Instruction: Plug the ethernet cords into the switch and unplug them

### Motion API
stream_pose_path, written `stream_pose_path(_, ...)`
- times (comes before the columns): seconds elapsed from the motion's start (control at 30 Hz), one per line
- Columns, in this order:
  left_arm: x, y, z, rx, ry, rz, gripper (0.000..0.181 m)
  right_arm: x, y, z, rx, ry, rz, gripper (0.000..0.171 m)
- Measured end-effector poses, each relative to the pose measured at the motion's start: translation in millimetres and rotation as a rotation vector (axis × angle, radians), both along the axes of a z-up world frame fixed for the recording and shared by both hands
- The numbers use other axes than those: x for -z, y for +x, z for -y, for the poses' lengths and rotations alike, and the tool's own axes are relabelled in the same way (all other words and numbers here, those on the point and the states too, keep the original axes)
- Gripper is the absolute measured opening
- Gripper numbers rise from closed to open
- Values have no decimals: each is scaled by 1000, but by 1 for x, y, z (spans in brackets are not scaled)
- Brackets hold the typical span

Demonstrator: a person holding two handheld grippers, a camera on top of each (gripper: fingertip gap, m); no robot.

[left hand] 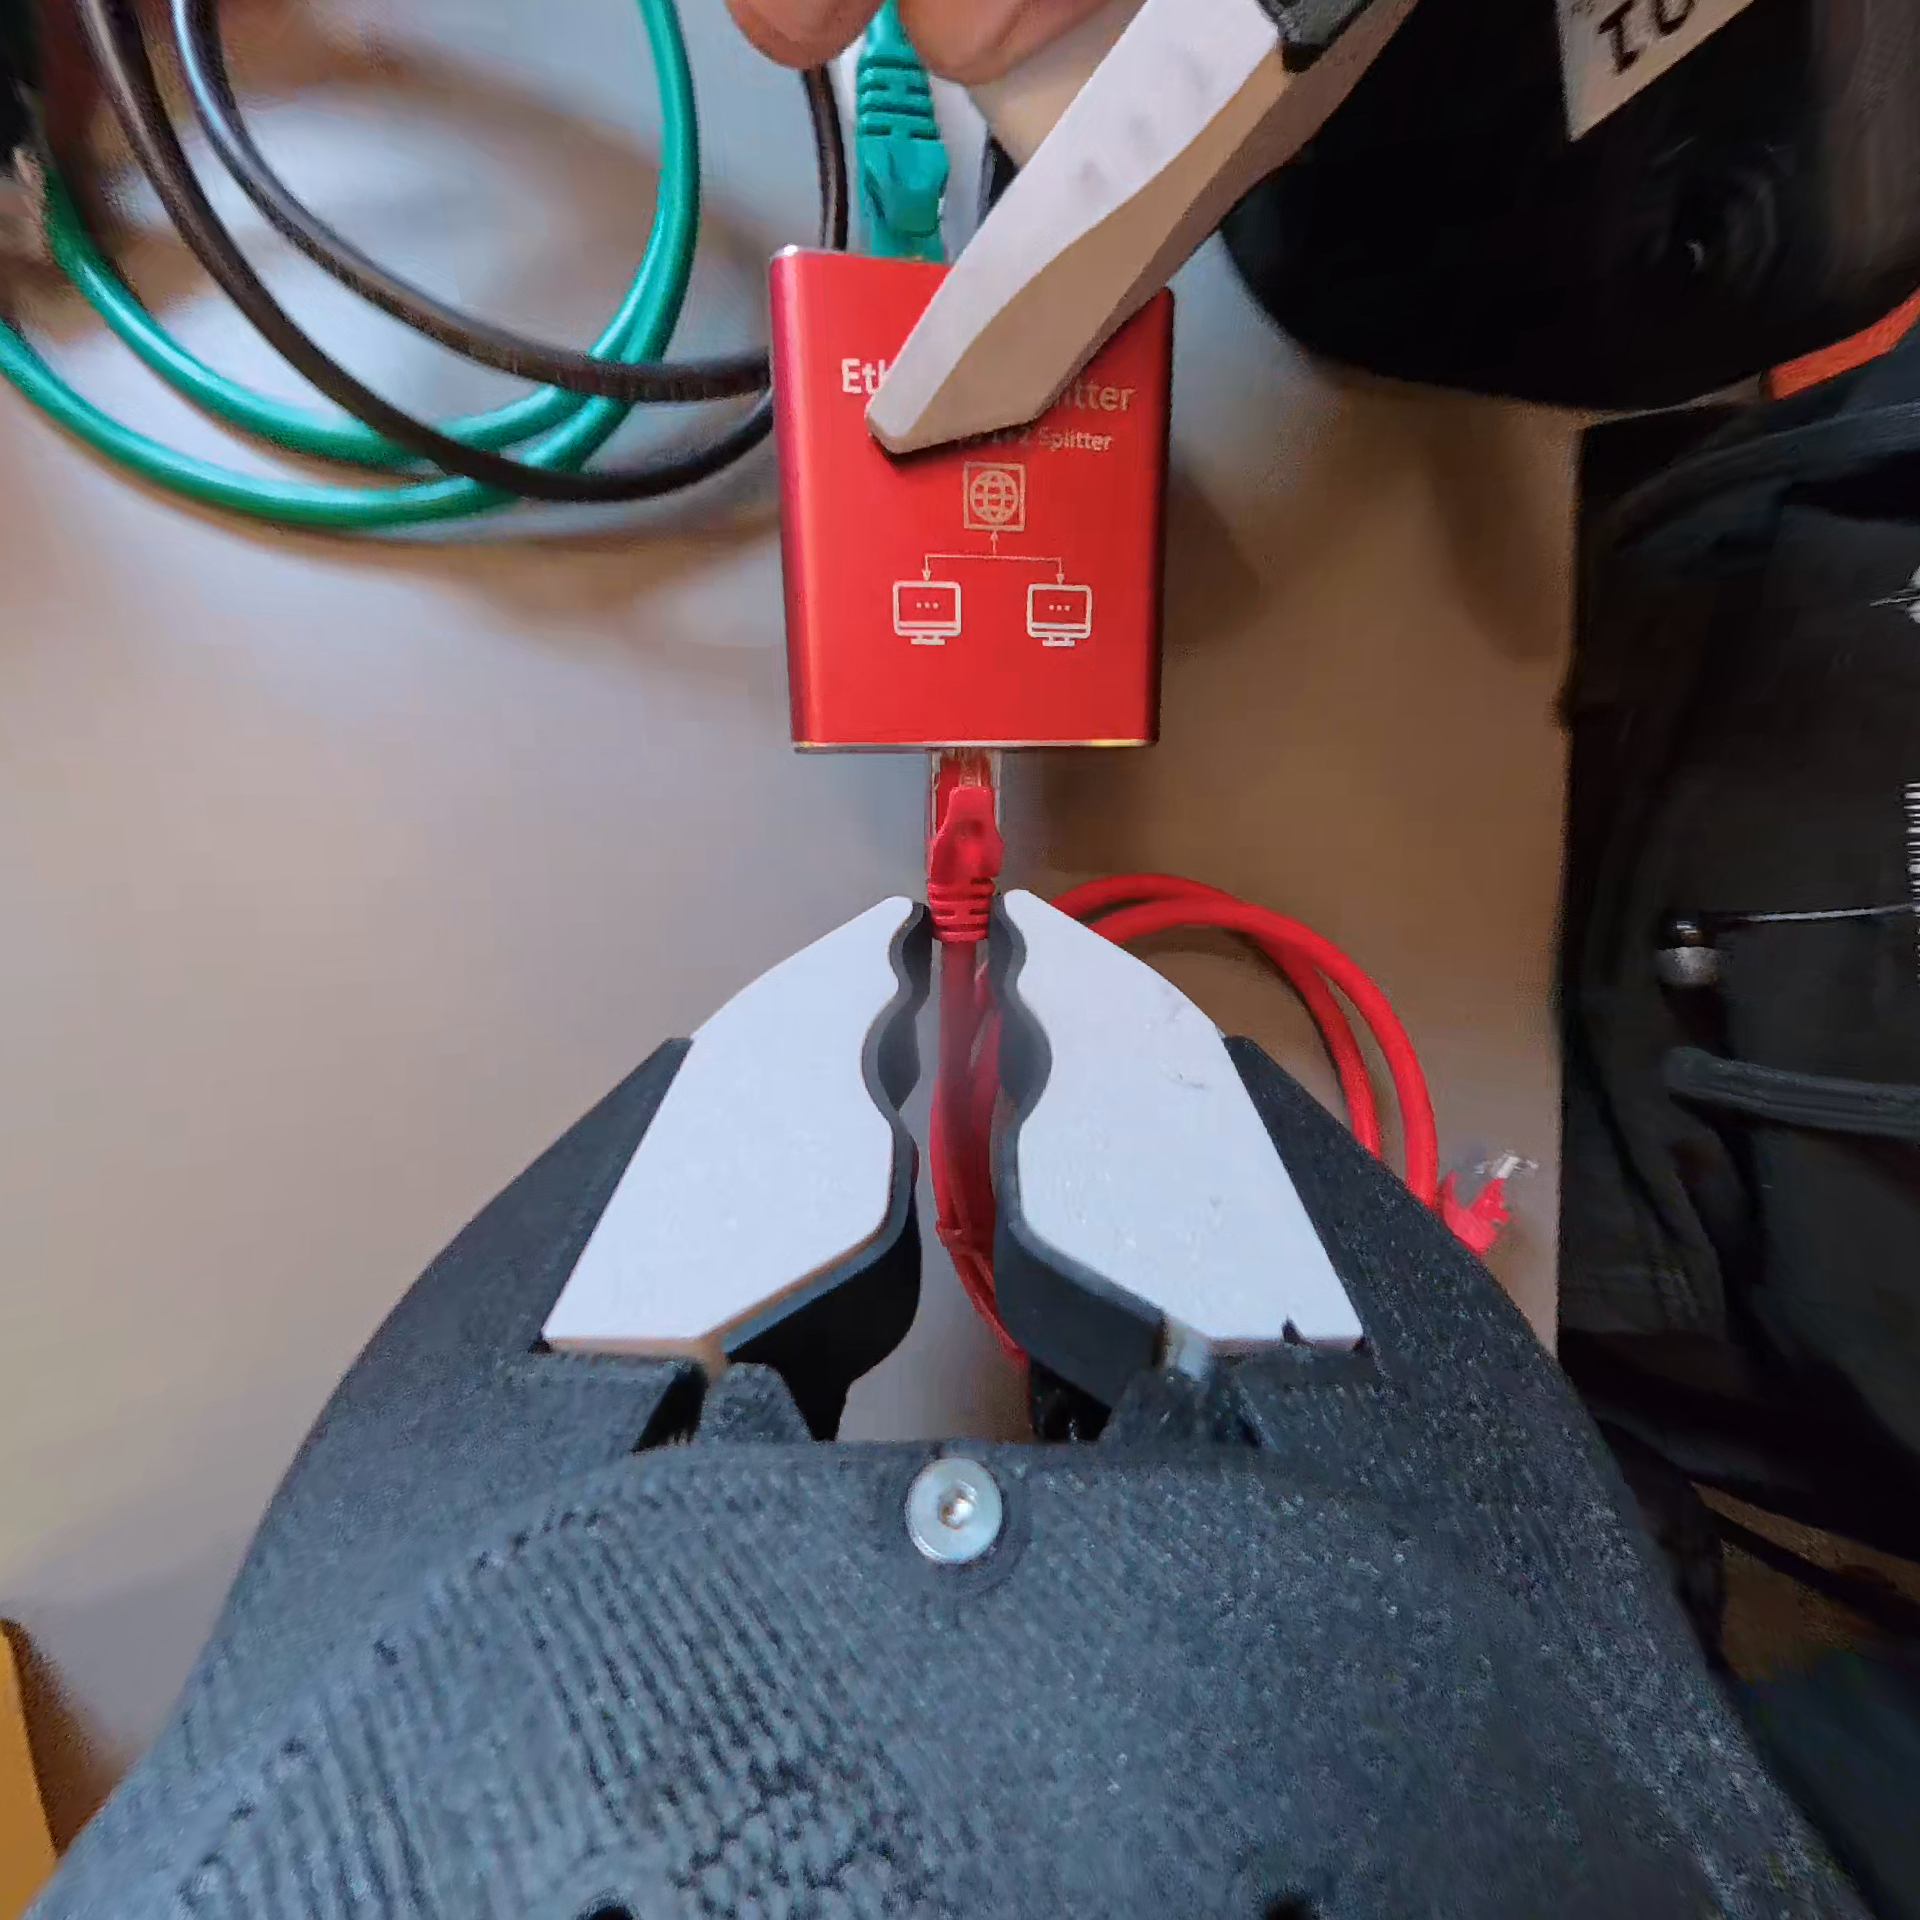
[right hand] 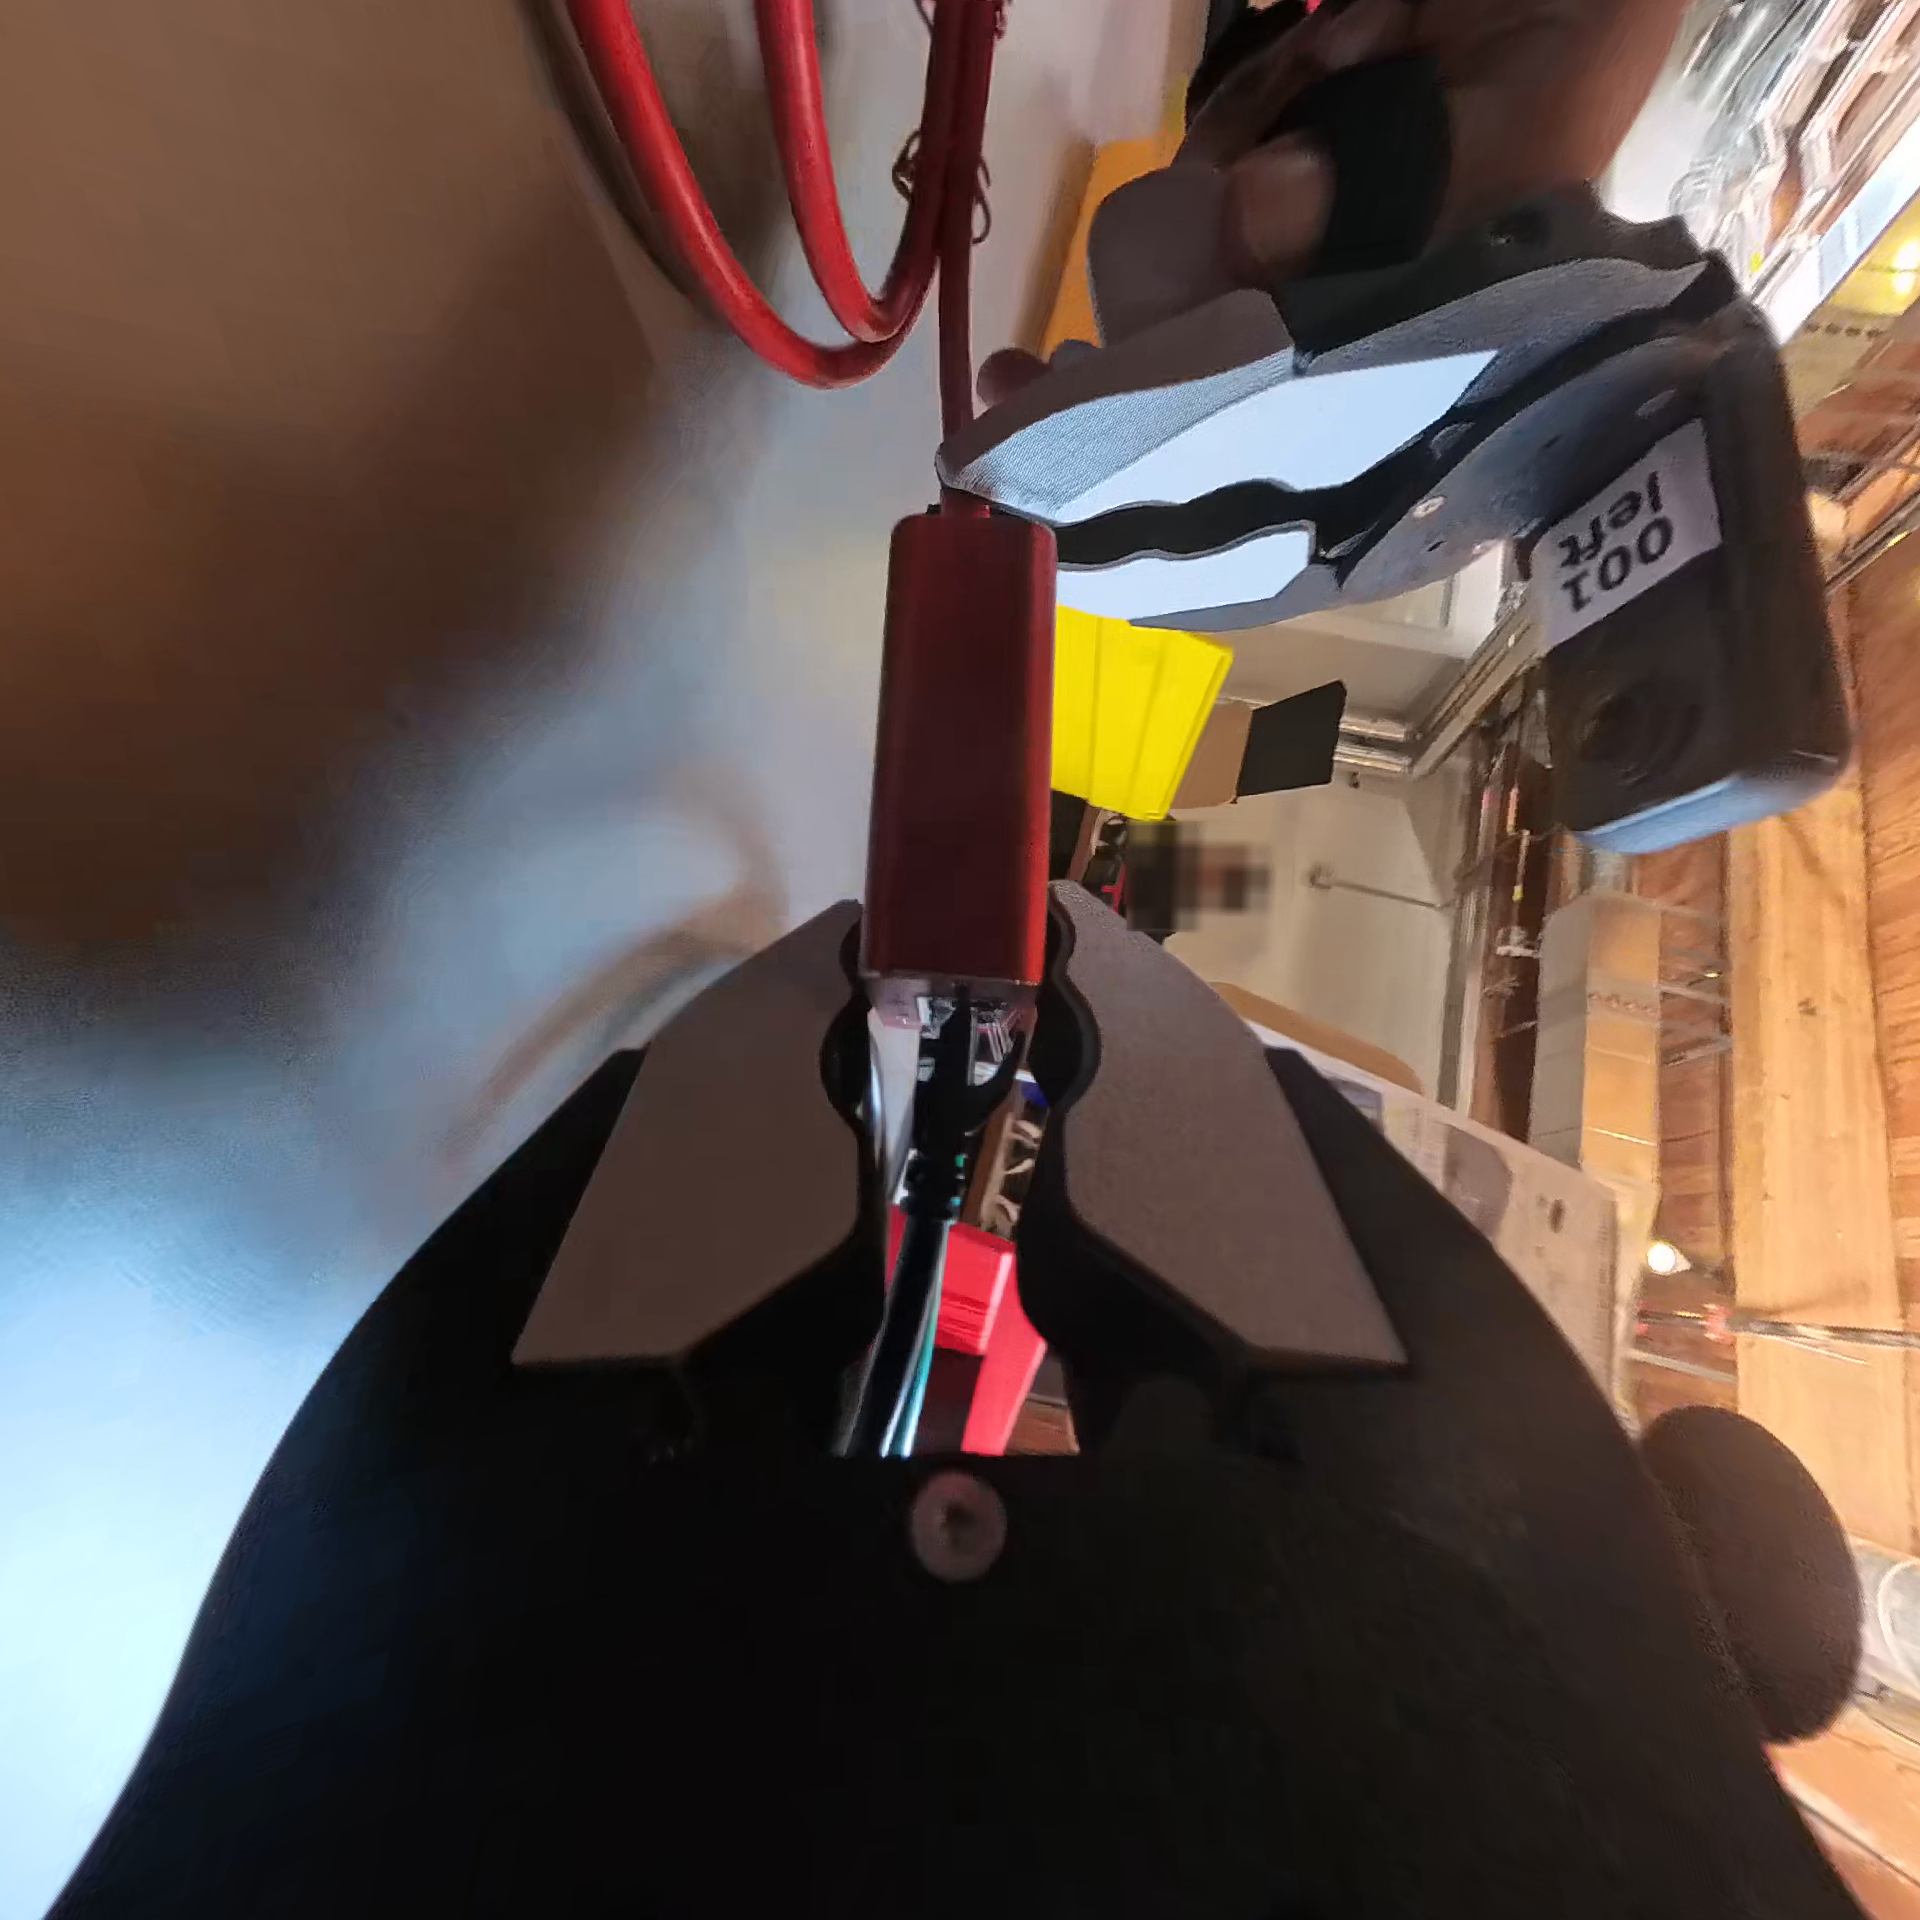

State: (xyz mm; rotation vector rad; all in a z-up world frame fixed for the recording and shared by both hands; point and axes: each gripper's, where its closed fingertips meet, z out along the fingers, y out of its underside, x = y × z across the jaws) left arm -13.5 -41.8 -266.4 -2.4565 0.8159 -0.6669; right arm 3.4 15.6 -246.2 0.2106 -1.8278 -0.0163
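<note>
The red switch (left hand: 977, 582) lies on the tan table (left hand: 364, 831). My left gripper (left hand: 961, 920) is shut on the red ethernet cord's boot (left hand: 961, 862); its clear plug sits in the port on the switch's near face. A green plug (left hand: 899, 156) and a black cable (left hand: 416, 343) enter the far face. One finger (left hand: 1049, 260) of my right gripper lies across the switch's top. In the right wrist view my right gripper (right hand: 956, 920) is shut on the switch (right hand: 961, 727) by its flat sides. The left gripper's finger (right hand: 1195, 436) is beyond it, on the red cord (right hand: 951, 343).
Green cable loops (left hand: 644, 312) and black ones lie at the far left. The red cord coils at the right, its free plug (left hand: 1481, 1205) on the table. A black bag (left hand: 1745, 987) fills the right edge. A person's fingers (left hand: 790, 31) show at the top. Some 7 centimeters of space lies between my two pairs of fingers.
</note>
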Motion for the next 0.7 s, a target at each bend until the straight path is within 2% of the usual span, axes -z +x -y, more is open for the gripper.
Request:
stream_pose_path(0.13, -45, 10, -2, 19, 96, 70, 10, -45, 8, -1, -5, 52, -55, 27)
stream_pose_path(0.23, -80, 15, -3, 66, 154, 35, 10, -82, 12, 0, 1, 113, -99, 27)
stream_pose_path(0.33, -100, 16, -11, 67, 195, -15, 9, -104, 12, -4, 27, 169, -121, 27)
stream_pose_path(0.53, -102, 14, -16, 35, 249, -36, 10, -105, 15, -10, 93, 126, -112, 27)
stream_pose_path(0.7, -127, 3, -24, -77, 475, 133, 21, -94, 13, -24, 146, -62, -160, 27)
